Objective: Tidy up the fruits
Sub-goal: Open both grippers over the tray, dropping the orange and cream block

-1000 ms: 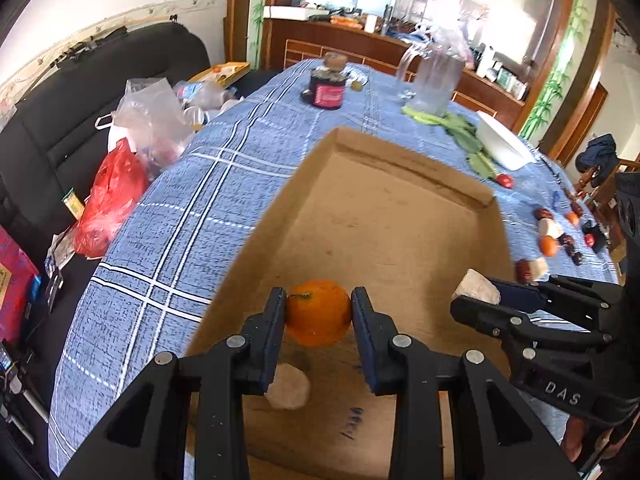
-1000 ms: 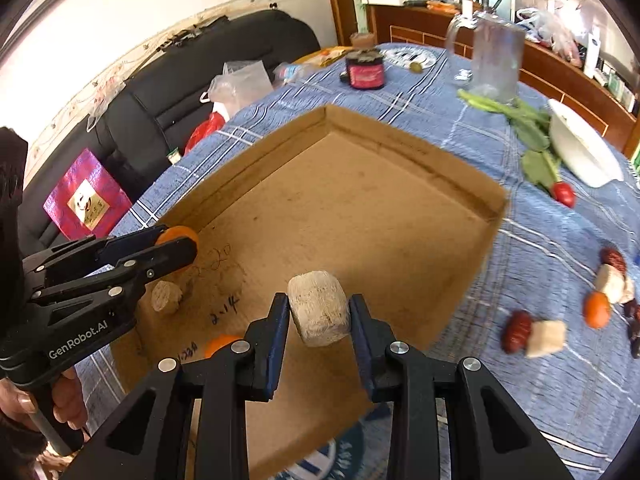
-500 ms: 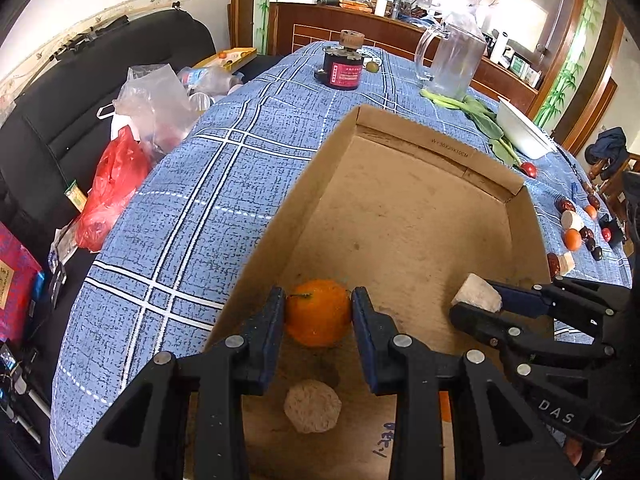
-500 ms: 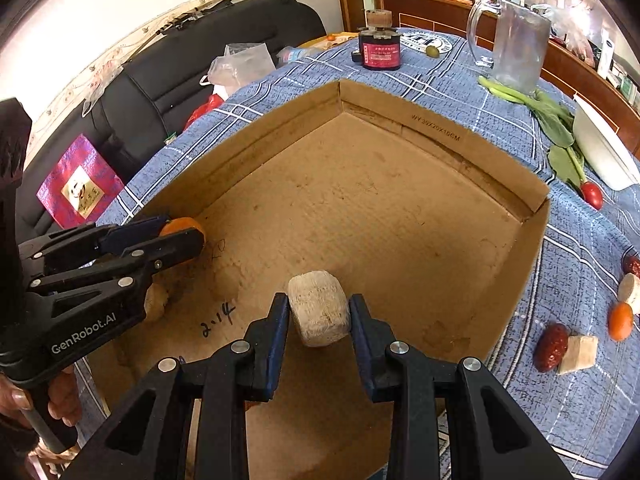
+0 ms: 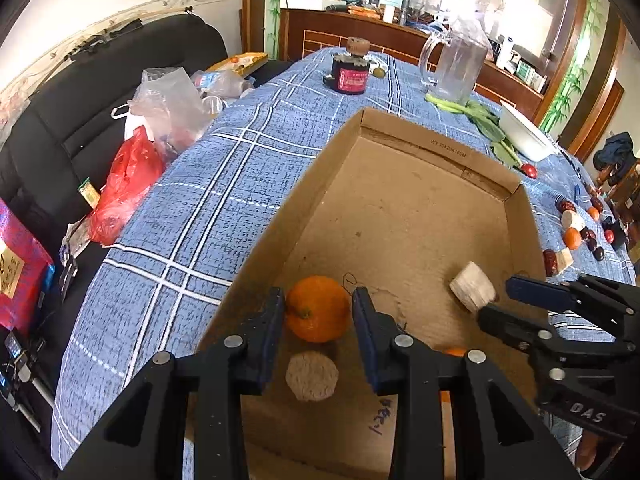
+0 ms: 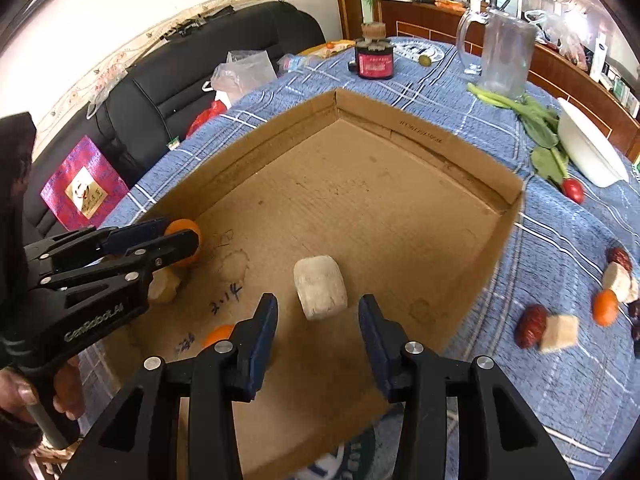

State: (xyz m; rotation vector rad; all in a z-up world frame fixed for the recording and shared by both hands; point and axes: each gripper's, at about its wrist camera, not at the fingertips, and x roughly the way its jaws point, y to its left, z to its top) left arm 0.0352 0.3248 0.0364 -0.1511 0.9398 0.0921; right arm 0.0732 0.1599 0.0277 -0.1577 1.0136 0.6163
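A shallow cardboard box (image 5: 436, 148) (image 6: 420, 136) lies on the blue checked tablecloth. My left gripper (image 5: 319, 314) is shut on an orange (image 5: 318, 308) just above the box floor at its near left; it shows in the right wrist view (image 6: 188, 240) too. A pale chunk (image 5: 312, 376) lies below it. My right gripper (image 6: 318, 320) is open, its jaws wide apart, and a pale cut fruit piece (image 6: 320, 286) (image 5: 472, 290) sits free between and ahead of them. Another small orange (image 6: 218, 334) lies in the box.
Loose dates, small oranges and pale chunks (image 6: 560, 320) (image 5: 572, 236) lie on the cloth right of the box. A white bowl (image 6: 592, 152), greens, a glass jug (image 6: 504, 56) and a dark jar (image 6: 374, 60) stand beyond. Bags (image 5: 128, 176) lie on the sofa at left.
My right gripper has opened and let go of the pale fruit piece, which now sits free ahead of its jaws. Both grippers have drawn back a little over the box.
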